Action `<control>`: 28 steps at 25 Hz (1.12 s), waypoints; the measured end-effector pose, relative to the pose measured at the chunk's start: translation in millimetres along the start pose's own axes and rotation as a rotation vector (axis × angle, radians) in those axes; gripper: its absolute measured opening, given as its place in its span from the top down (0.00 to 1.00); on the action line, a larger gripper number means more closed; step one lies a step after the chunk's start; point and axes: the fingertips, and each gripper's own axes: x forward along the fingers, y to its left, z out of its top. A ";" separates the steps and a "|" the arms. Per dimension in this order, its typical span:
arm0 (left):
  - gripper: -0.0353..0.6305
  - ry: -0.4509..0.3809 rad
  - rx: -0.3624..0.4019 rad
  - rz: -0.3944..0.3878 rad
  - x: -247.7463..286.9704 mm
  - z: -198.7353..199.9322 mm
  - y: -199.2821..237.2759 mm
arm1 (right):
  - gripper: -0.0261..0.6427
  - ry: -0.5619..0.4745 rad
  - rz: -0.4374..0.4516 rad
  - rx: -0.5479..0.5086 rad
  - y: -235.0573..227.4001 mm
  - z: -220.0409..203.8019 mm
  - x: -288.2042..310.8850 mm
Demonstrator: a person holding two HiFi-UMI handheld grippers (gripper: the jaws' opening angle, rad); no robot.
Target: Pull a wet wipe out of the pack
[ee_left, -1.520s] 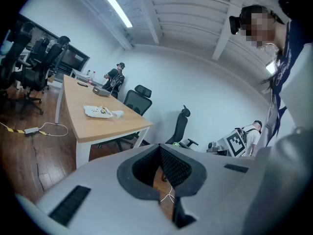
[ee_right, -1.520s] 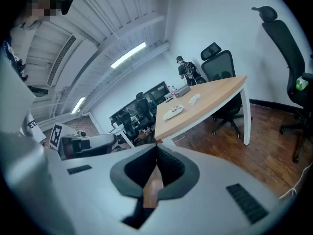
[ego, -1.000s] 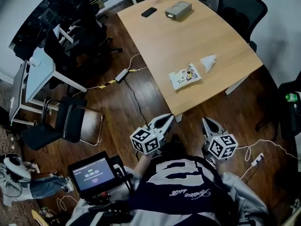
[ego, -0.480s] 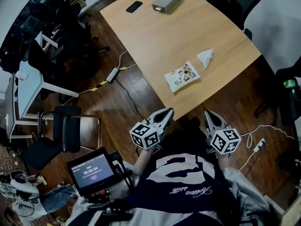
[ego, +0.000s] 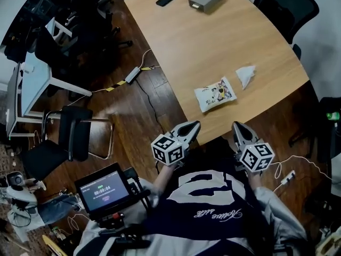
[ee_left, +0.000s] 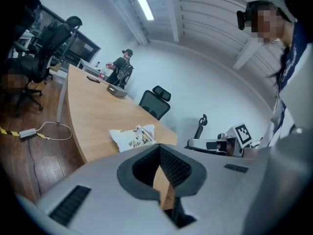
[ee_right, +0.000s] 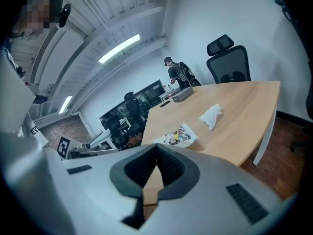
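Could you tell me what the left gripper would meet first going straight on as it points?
Probably the wet wipe pack on the table, just ahead of the left gripper; if held low, the table's near edge first.

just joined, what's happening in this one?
A person stands at the near edge of the table, holding the left gripper and right gripper close to the body, both shut and empty. The wet wipe pack lies on the table with a crumpled wipe loose beside it. Neither gripper touches them.
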 end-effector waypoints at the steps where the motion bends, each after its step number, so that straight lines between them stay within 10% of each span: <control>1: 0.94 0.004 0.001 0.010 5.4 1.7 4.9 | 0.97 0.011 0.010 -0.012 -3.8 5.3 7.1; 28: 0.94 0.266 -0.031 0.293 122.7 -11.9 94.3 | 0.90 0.335 0.316 -0.358 -36.8 37.8 149.4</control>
